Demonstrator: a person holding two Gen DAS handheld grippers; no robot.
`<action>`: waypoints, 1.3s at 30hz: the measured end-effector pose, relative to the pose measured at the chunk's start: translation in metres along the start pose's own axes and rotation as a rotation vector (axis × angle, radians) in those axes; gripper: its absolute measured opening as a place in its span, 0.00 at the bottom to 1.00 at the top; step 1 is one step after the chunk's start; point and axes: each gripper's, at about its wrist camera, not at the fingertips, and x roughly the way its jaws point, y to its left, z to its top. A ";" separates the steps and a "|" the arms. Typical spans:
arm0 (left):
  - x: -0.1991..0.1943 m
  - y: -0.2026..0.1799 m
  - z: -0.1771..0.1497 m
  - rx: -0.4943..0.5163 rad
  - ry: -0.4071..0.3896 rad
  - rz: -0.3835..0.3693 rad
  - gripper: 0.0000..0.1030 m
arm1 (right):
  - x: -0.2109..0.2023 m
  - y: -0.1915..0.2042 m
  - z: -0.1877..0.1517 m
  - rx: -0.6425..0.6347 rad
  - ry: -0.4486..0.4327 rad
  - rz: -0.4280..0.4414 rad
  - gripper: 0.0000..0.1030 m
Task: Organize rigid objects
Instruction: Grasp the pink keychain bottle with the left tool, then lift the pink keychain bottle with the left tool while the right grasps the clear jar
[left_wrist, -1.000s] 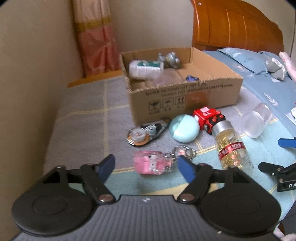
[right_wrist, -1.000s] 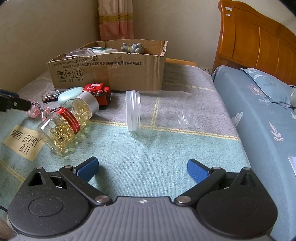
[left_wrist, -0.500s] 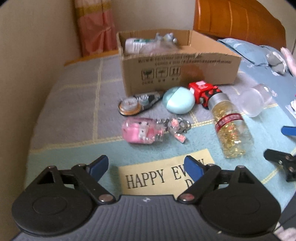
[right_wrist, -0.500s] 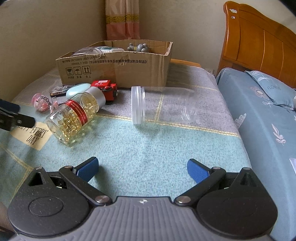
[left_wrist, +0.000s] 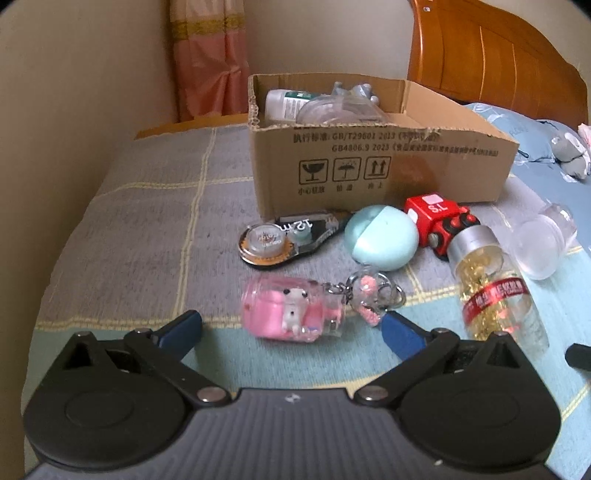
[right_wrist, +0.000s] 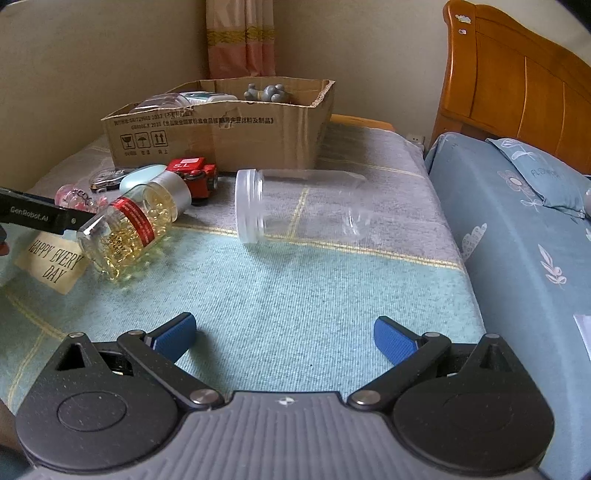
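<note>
A cardboard box (left_wrist: 388, 173) stands on the bed and holds a white bottle, a clear jar and a grey figure. In front lie a correction-tape dispenser (left_wrist: 284, 240), a mint case (left_wrist: 382, 238), a red toy (left_wrist: 439, 221), a capsule bottle (left_wrist: 495, 291) and a clear jar (right_wrist: 303, 206). A pink keychain (left_wrist: 291, 310) lies just ahead of my left gripper (left_wrist: 291, 330), which is open and low over it. My right gripper (right_wrist: 284, 334) is open and empty, short of the clear jar. The left gripper's finger (right_wrist: 40, 218) shows in the right wrist view.
The beige wall (left_wrist: 74, 110) runs along the left. A wooden headboard (right_wrist: 517, 92) and a blue pillow (right_wrist: 535, 166) are at the right. A grey plush toy (left_wrist: 572, 155) lies on the blue sheet. A "HAPPY EVERY DAY" patch (right_wrist: 55, 258) marks the blanket.
My left gripper pulled back from the pink keychain, then moved forward and down again until the keychain sits just ahead of its fingers. My right gripper barely moved.
</note>
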 end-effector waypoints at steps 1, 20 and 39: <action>0.000 0.001 0.000 0.006 -0.002 -0.005 0.98 | 0.000 0.000 0.000 -0.001 0.000 0.001 1.00; -0.011 0.007 0.004 -0.024 -0.076 -0.095 0.62 | 0.002 0.000 0.005 0.002 0.008 -0.007 1.00; 0.003 0.021 0.017 -0.093 -0.071 -0.092 0.50 | -0.006 -0.001 0.022 0.010 -0.029 -0.013 1.00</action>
